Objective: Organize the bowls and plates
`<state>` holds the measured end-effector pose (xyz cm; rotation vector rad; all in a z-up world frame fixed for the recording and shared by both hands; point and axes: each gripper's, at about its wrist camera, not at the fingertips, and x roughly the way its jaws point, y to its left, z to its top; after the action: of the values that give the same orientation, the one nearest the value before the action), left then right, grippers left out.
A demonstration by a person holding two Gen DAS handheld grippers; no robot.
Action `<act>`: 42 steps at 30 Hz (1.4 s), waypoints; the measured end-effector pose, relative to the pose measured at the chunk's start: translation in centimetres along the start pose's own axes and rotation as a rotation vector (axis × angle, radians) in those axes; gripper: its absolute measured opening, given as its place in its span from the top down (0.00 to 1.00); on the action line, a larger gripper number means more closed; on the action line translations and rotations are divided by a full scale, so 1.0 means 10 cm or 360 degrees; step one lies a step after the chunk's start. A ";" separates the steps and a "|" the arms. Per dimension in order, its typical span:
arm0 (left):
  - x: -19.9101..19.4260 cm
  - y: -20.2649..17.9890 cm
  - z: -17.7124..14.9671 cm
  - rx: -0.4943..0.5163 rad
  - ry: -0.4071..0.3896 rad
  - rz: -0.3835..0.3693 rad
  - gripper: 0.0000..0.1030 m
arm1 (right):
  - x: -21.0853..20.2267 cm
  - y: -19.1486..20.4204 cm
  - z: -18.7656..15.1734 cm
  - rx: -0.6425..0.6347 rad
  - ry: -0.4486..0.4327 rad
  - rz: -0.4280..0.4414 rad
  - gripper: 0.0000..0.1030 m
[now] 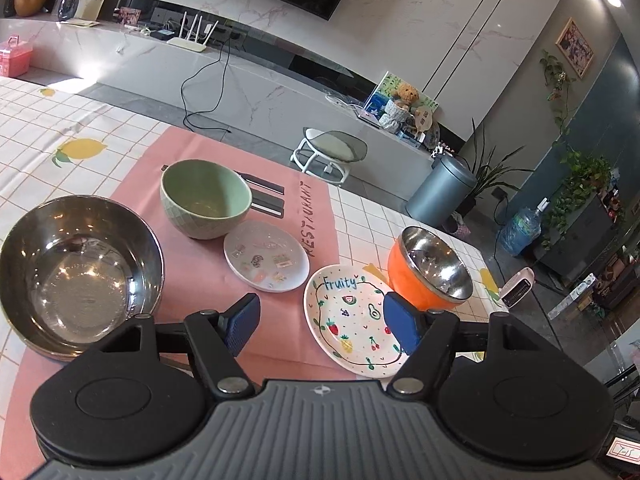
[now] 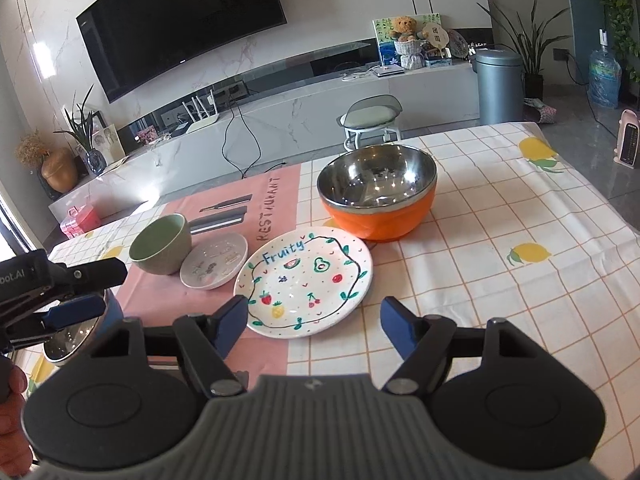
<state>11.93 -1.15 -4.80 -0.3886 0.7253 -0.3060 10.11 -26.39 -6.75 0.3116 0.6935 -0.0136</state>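
Note:
A white "Fruity" plate (image 1: 352, 316) (image 2: 304, 280) lies flat on the table, with an orange steel-lined bowl (image 1: 430, 276) (image 2: 380, 196) behind it. A small white plate (image 1: 266, 256) (image 2: 214, 262) and a green bowl (image 1: 206, 198) (image 2: 162, 246) sit on the pink mat. A large steel bowl (image 1: 80, 276) (image 2: 72, 340) stands at the near left. My left gripper (image 1: 320, 308) (image 2: 76, 292) is open and holds nothing, hovering beside the steel bowl. My right gripper (image 2: 314, 306) is open too, just before the Fruity plate's near rim, with nothing gripped.
A pink "RESTAURANT" mat (image 1: 280, 344) (image 2: 168, 292) lies on a lemon-print checked tablecloth (image 2: 500, 264). The table's far edge runs behind the bowls. Beyond it stand a stool (image 2: 372, 120) and a grey bin (image 2: 500, 84). A hand (image 2: 12, 400) holds the left gripper.

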 end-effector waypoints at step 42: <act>1.18 0.09 -0.11 -0.0132 0.0223 0.0014 0.90 | 1.17 -0.83 0.07 0.0473 0.0096 0.0205 0.92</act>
<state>19.64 -5.34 -12.79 -0.4458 0.8787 -0.2978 18.61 -33.48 -15.94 0.6440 0.7307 0.0158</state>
